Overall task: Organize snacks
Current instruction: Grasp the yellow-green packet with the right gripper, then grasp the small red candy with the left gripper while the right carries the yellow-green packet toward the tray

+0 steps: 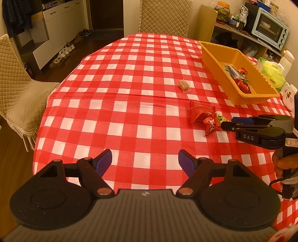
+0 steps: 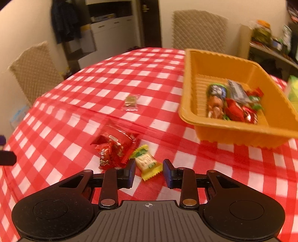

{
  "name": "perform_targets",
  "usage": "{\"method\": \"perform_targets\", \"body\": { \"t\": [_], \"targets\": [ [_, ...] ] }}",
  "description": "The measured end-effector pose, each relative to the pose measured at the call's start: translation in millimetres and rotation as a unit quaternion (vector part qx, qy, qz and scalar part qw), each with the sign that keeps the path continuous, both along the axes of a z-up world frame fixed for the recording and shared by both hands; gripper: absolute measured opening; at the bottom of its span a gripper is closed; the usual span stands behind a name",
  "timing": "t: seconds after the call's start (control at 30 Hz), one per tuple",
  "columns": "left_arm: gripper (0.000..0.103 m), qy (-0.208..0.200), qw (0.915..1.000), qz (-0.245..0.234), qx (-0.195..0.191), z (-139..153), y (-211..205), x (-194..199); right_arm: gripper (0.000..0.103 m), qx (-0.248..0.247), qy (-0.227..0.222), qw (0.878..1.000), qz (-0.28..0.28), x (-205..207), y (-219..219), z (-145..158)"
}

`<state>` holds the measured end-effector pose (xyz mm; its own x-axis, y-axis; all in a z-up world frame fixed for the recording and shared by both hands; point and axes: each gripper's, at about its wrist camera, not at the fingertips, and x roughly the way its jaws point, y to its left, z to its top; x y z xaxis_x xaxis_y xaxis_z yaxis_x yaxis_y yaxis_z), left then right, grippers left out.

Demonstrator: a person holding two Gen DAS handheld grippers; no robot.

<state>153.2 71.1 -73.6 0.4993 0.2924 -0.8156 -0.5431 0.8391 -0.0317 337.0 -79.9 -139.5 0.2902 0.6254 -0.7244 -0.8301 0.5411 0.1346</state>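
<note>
An orange basket (image 2: 188,96) stands on the red checked table and holds several wrapped snacks (image 2: 232,108); it also shows in the left wrist view (image 1: 214,61). A yellow snack packet (image 2: 148,162) lies between the pads of my open right gripper (image 2: 149,172), which is low over it. Red snack packets (image 2: 115,147) lie just left of it, also seen in the left wrist view (image 1: 203,116). A small brown snack (image 2: 131,102) lies farther out, and shows in the left wrist view (image 1: 183,84). My left gripper (image 1: 145,161) is open and empty over the table. The right gripper (image 1: 228,123) shows there too, beside the red packets.
Quilted chairs stand at the far side (image 1: 165,16) and the left (image 1: 20,89) of the table. At the right are a tissue pack (image 1: 272,72), a white mug (image 1: 288,95) and a shelf with a toaster oven (image 1: 270,29).
</note>
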Motion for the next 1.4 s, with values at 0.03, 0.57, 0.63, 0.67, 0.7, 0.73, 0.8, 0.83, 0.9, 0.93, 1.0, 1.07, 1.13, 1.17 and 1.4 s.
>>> {"method": "perform_targets", "body": {
  "t": [0.03, 0.57, 0.63, 0.67, 0.7, 0.73, 0.8, 0.83, 0.9, 0.93, 1.0, 1.07, 1.13, 1.17, 1.4],
  "targets": [
    [0.076, 0.000, 1.0000, -0.001, 0.000, -0.1, -0.5, 1.2, 0.034, -0.003, -0.006, 1.000, 0.008, -0.3, 2.4, -0.7],
    [0.076, 0.009, 0.9999, -0.002, -0.004, -5.5, -4.6, 11.8, 0.035, -0.043, -0.074, 0.989, 0.119, 7.8, 27.5, -13.8],
    [0.076, 0.010, 0.9999, -0.004, -0.004, -6.0, -5.9, 14.3, 0.035, -0.046, -0.083, 0.986, 0.135, 8.1, 30.3, -14.7],
    [0.076, 0.010, 0.9999, -0.004, -0.004, -6.4, -6.5, 15.4, 0.035, -0.048, -0.086, 0.985, 0.143, 8.8, 31.4, -15.2],
    [0.076, 0.010, 0.9999, -0.005, -0.005, -6.8, -7.1, 16.7, 0.035, -0.049, -0.085, 0.984, 0.148, 10.4, 31.8, -15.7],
    [0.076, 0.010, 0.9999, -0.006, -0.005, -7.0, -7.6, 18.1, 0.035, -0.049, -0.081, 0.984, 0.151, 12.4, 32.1, -16.0],
    [0.076, 0.010, 0.9999, -0.007, -0.006, -7.9, -8.9, 21.6, 0.034, -0.046, -0.070, 0.984, 0.156, 16.6, 31.1, -16.4],
    [0.076, 0.010, 0.9999, -0.009, -0.007, -8.3, -9.7, 23.3, 0.029, -0.045, -0.068, 0.984, 0.158, 17.6, 29.9, -16.7],
    [0.076, 0.009, 0.9999, -0.012, -0.007, -8.9, -11.9, 26.7, 0.022, -0.040, -0.056, 0.984, 0.165, 18.1, 27.9, -16.7],
    [0.076, 0.008, 0.9998, -0.014, -0.008, -9.2, -13.0, 28.7, 0.021, -0.040, -0.057, 0.984, 0.165, 17.4, 26.8, -17.0],
    [0.076, 0.005, 0.9998, -0.019, -0.010, -9.9, -15.3, 32.9, 0.021, -0.039, -0.054, 0.984, 0.163, 16.0, 24.2, -16.8],
    [0.076, 0.004, 0.9996, -0.024, -0.013, -11.3, -18.0, 38.4, 0.021, -0.041, -0.048, 0.986, 0.152, 15.1, 20.0, -15.6],
    [0.075, 0.003, 0.9994, -0.031, -0.016, -13.3, -21.6, 44.5, 0.020, -0.043, -0.040, 0.989, 0.136, 16.0, 14.0, -14.3],
    [0.075, 0.003, 0.9992, -0.036, -0.017, -14.3, -23.7, 47.8, 0.020, -0.043, -0.035, 0.990, 0.126, 16.3, 10.1, -13.2],
    [0.062, -0.003, 0.9966, -0.077, -0.028, -23.0, -44.2, 77.0, 0.020, -0.019, 0.006, 0.998, 0.056, 25.8, -29.4, -1.8]
  ]
}}
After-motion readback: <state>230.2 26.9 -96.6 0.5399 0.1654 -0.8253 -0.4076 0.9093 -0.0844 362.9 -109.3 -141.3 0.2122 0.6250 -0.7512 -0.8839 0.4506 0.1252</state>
